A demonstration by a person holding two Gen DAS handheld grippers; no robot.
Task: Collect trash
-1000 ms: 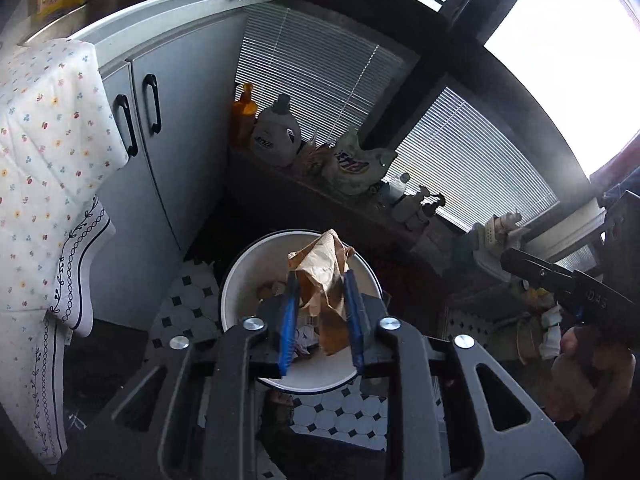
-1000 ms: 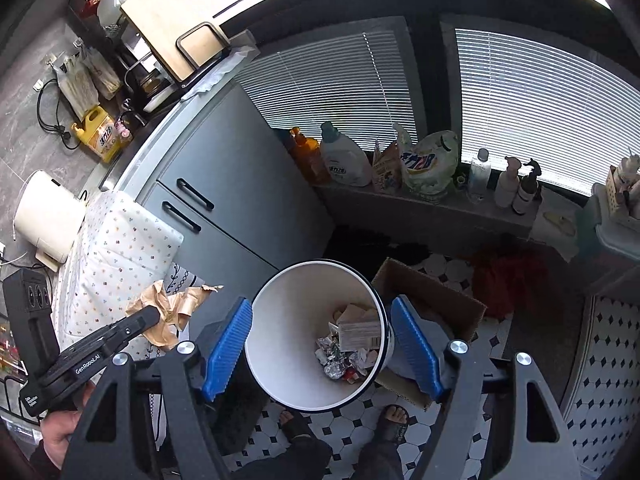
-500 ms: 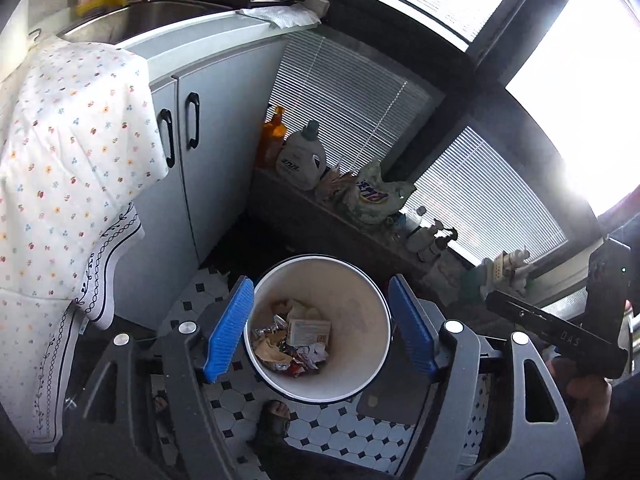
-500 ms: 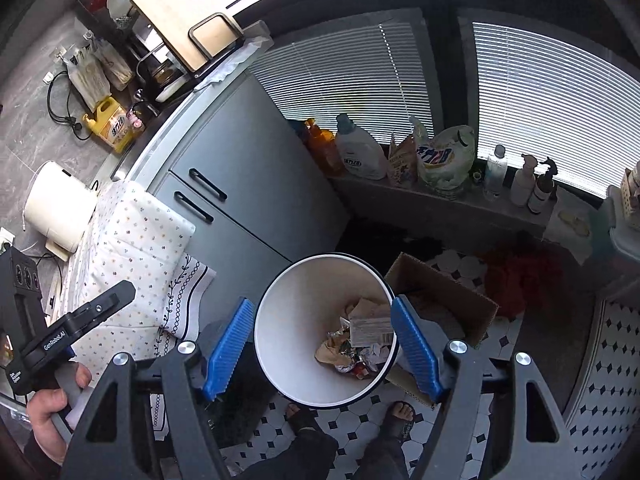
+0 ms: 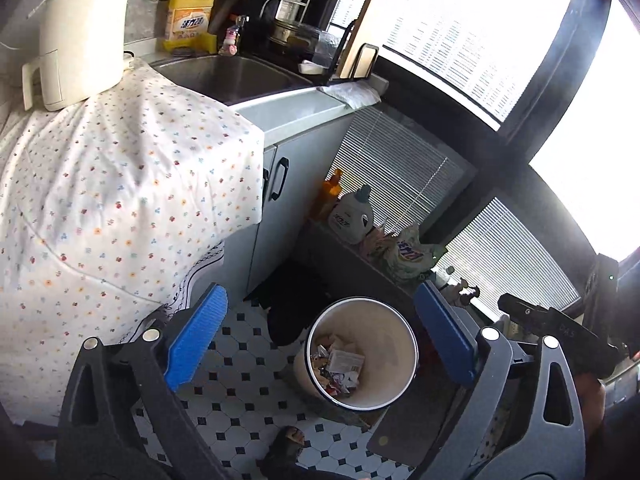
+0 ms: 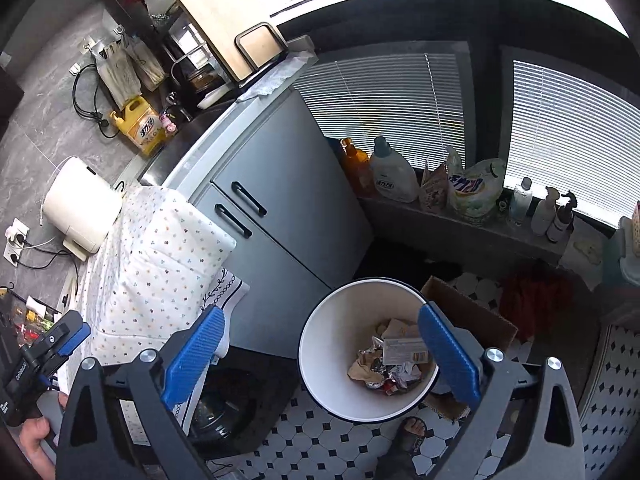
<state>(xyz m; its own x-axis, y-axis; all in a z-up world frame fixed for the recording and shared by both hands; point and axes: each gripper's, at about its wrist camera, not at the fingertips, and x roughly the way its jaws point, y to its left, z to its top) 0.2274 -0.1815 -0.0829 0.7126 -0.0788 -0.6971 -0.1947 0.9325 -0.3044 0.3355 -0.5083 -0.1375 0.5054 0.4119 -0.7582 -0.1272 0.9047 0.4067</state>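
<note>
A white bin (image 5: 384, 320) with a dark rim stands on the tiled floor, holding crumpled wrappers and paper trash (image 5: 338, 364). My left gripper (image 5: 320, 334) hangs high above it, jaws opening wide, nothing between the blue pads. The right wrist view looks down into the same bin (image 6: 340, 320), where brown crumpled paper (image 6: 360, 368) lies among the trash (image 6: 396, 360). My right gripper (image 6: 322, 356) is also above the bin, jaws opening, empty. Each gripper shows at the edge of the other's view, held by a hand.
A grey cabinet (image 6: 280, 216) with a floral cloth (image 5: 120, 184) over its counter stands left of the bin. A cardboard box (image 6: 472, 312) sits behind the bin. Detergent bottles (image 6: 390, 176) line the window ledge. A sandalled foot (image 6: 408, 432) is near the bin.
The left gripper let go of the brown paper, which now lies in the bin, then opened wide and rose up and back. The right gripper opened wider and lifted a little.
</note>
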